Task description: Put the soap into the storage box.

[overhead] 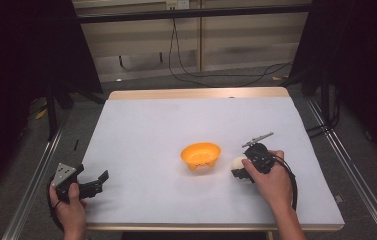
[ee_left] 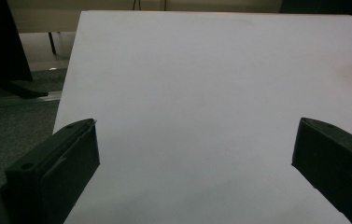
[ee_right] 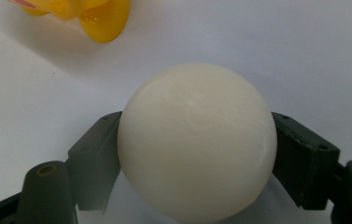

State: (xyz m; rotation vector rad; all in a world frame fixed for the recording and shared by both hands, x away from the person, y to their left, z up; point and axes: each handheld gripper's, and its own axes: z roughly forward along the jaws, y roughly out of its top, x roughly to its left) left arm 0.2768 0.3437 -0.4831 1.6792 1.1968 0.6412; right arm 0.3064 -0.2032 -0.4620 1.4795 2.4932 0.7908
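A cream-white ball [ee_right: 197,140] rests on the white table, and both jaws of my right gripper [ee_right: 194,154] press on its sides. In the high view this ball [overhead: 238,163] lies just right of an orange bowl [overhead: 201,155], with the right gripper [overhead: 241,168] shut on it under the person's right hand. A piece of the orange bowl [ee_right: 85,14] also peeks in at the top left of the right gripper view. My left gripper [overhead: 98,182] rests at the table's near left corner. Its jaws [ee_left: 194,158] stand wide apart with only bare table between them.
The white table top [overhead: 176,120] has a wooden strip along its far edge. Metal rails run along both sides of the table. Cables [overhead: 216,75] lie on the floor behind it, and dark curtains hang at left and right.
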